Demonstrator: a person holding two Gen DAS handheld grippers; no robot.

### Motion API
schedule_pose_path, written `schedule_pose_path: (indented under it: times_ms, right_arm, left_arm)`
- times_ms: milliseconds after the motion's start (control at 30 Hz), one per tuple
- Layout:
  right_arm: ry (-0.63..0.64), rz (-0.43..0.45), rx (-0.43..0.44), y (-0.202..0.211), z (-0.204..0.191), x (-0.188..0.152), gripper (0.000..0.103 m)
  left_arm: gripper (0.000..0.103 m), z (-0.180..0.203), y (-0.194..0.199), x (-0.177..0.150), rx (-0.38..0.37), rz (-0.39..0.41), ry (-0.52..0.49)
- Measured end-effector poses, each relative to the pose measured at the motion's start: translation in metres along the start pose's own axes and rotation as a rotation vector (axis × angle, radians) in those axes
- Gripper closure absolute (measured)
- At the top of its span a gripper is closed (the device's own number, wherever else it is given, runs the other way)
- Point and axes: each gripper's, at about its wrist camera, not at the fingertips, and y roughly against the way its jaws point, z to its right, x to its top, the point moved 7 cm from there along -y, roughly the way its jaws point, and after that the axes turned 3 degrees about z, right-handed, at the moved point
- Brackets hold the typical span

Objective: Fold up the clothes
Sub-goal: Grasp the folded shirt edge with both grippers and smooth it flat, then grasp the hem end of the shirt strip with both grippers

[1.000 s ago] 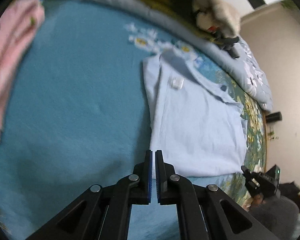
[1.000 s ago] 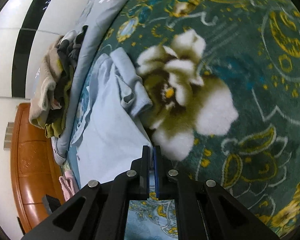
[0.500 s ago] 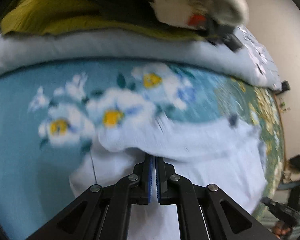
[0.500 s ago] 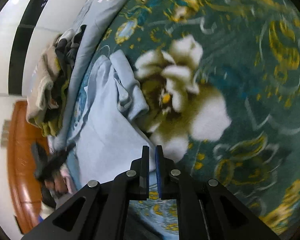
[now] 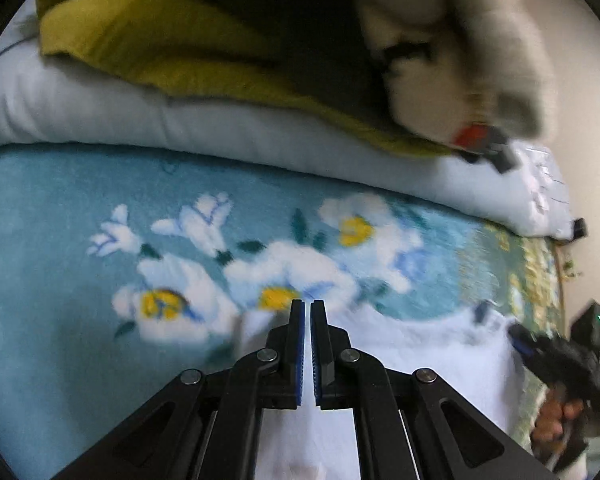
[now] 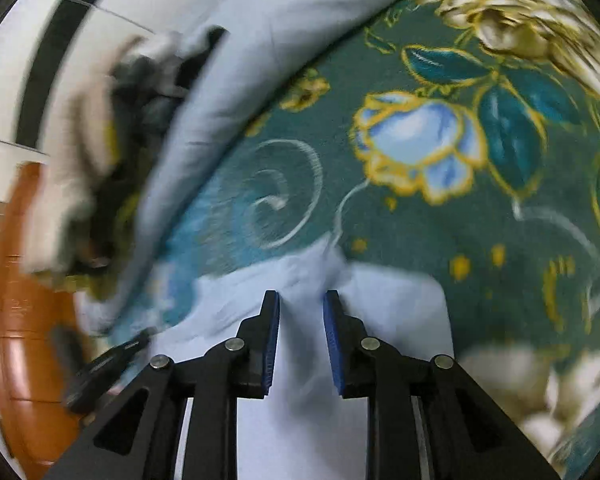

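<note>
Right tool (image 6: 301, 300): blue pads spread apart, straddling a raised pucker at the far edge of the pale blue garment (image 6: 300, 432), not yet pinching it. Left tool (image 5: 304, 308): pads drawn nearly together with a thin gap; whether cloth sits between them cannot be told. In the left view the garment (image 5: 428, 364) lies on the bed's floral blanket (image 5: 60, 240), filling 5 to 6 o'clock, its far edge just past the tool tips; the right tool (image 5: 518, 338) appears at 4 o'clock with a hand (image 5: 556, 420) behind it. A pale quilt (image 5: 220, 128) runs across 12 o'clock, bearing a heap of other clothes (image 5: 148, 28). Progress: the garment lies flat in part, but its outline is mostly hidden, so how many folds it carries is unclear; the heap looks unfolded.
</note>
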Motion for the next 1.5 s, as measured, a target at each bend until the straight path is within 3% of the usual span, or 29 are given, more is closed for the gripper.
schedule_pose_path:
  times_ms: [67,167,300,500,633,833,867,933,967,1100,1233,1400,1500]
  right_arm:
    - [-0.007,0.021,0.039,0.01,-0.004,0.002,0.08]
    - [0.022,0.078,0.063,0.053,0.003,-0.021,0.08]
    - [-0.006,0.097,0.051,0.094,0.045,-0.077,0.064]
    - [-0.264,0.076,0.145,0.106,0.105,-0.148,0.058]
    - [-0.305,0.064,0.218,0.1,0.098,-0.155,0.055]
    - [-0.277,0.042,0.177,0.09,0.087,-0.152,0.055]
    - [-0.266,0.037,0.166,0.09,0.084,-0.151,0.058]
    - [-0.231,0.004,0.131,0.086,0.079,-0.151,0.096]
    - [-0.205,-0.012,0.11,0.087,0.076,-0.151,0.096]
    - [-0.084,-0.036,0.038,0.101,0.049,-0.138,0.099]
    - [0.085,-0.042,0.006,0.122,-0.009,-0.112,0.101]
    - [0.37,-0.052,-0.027,0.137,-0.118,-0.105,0.101]
    - [0.472,-0.068,0.015,0.132,-0.183,-0.116,0.101]
  left_arm:
    - [0.098,0.002,0.008,-0.005,-0.014,0.002,-0.004]
    - [0.087,0.014,0.017,-0.025,-0.055,-0.02,-0.027]
    - [0.084,0.044,0.015,-0.074,-0.132,-0.087,-0.087]
    - [0.084,0.09,0.006,-0.122,-0.206,-0.207,-0.161]
    - [0.084,0.109,0.001,-0.147,-0.263,-0.284,-0.153]
    - [0.084,0.122,-0.015,-0.174,-0.261,-0.365,-0.153]
    - [0.084,0.122,-0.018,-0.177,-0.259,-0.376,-0.143]
    - [0.084,0.119,-0.026,-0.183,-0.246,-0.399,-0.12]
    - [0.084,0.118,-0.029,-0.185,-0.245,-0.403,-0.1]
    - [0.084,0.112,-0.028,-0.184,-0.26,-0.402,-0.023]
    - [0.084,0.105,-0.015,-0.178,-0.285,-0.39,0.006]
    - [0.081,0.055,0.04,-0.157,-0.315,-0.246,0.11]
    - [0.079,0.013,0.076,-0.147,-0.309,-0.149,0.182]
